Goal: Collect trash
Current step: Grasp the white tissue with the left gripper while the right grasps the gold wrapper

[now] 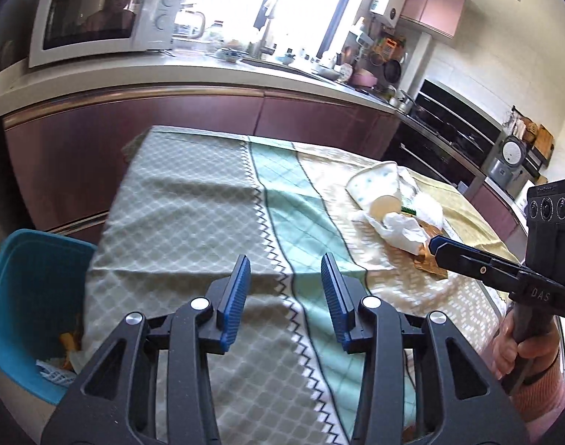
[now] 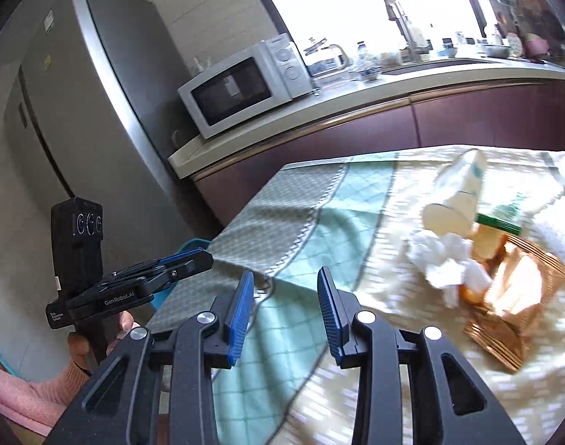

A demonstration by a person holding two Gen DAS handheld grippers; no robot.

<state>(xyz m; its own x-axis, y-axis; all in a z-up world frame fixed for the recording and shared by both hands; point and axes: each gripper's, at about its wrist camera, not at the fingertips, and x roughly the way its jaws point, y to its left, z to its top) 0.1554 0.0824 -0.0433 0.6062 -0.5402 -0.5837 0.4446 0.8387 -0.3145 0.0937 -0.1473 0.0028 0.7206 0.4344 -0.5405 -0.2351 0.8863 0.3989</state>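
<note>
both claws [image 1: 286,289] [image 2: 285,306] part-open, empty, over tablecloth [image 1: 193,200]

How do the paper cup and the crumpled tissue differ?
The paper cup is a rigid cone with green print, lying on its side, open mouth toward the cameras; the crumpled tissue is plain white, shapeless and wadded. The cup lies farther back, the tissue nearer. Both lie in one pile on the tablecloth.

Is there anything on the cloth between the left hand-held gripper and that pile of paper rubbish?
No. In the left wrist view, only bare patterned tablecloth lies between the left hand-held gripper and the crumpled tissue beside the paper cup.
</note>
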